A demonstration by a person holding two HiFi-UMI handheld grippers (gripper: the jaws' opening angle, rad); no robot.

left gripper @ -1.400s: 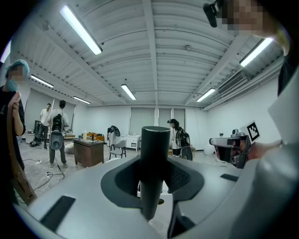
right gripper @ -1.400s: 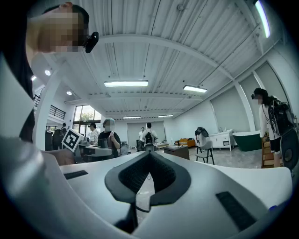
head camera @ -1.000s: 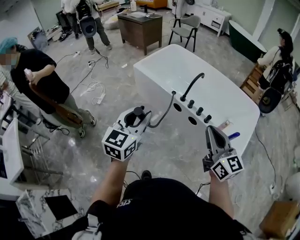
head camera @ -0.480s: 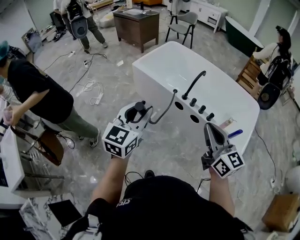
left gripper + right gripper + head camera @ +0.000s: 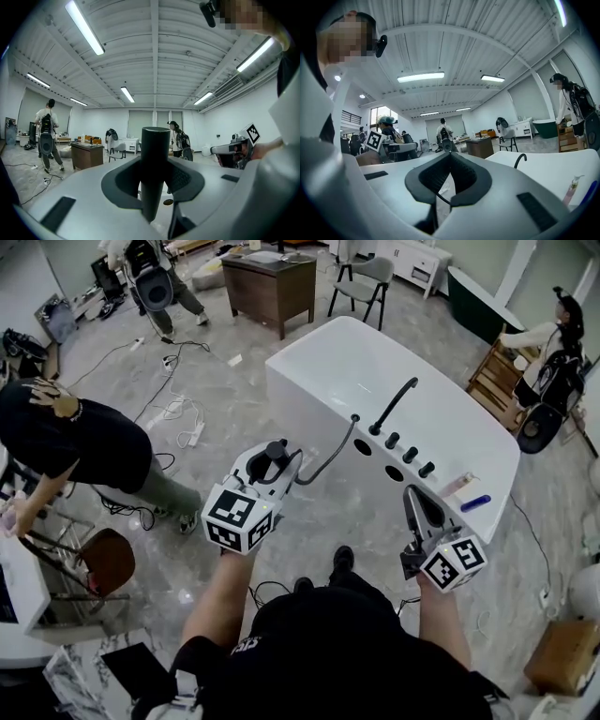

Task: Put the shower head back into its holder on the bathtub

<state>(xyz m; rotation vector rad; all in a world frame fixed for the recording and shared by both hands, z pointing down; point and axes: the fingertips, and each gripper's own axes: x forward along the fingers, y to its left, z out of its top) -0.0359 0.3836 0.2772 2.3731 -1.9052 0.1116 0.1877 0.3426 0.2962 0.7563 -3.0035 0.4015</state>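
Left tool (image 5: pixel 277 455) grips shower head (image 5: pixel 154 169); right tool (image 5: pixel 412 493) closed, empty, beside bathtub (image 5: pixel 302 416).

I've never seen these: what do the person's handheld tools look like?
The left gripper and right gripper are pale grey shells tapering to two dark-padded jaws, each carrying a cube of black-and-white square markers. The person wears a black top.

I get an evenly bright room: long white fluorescent ceiling tubes (image 5: pixel 84 27) glare mildly above the jaws in both gripper views. Ahead of the jaws, the glossy white freestanding bathtub (image 5: pixel 300 427) reads brightest; shadows on the polished grey marbled floor (image 5: pixel 244 418) are faint. Gripper views bend strongly, corners black, nearest jaw surfaces soft.
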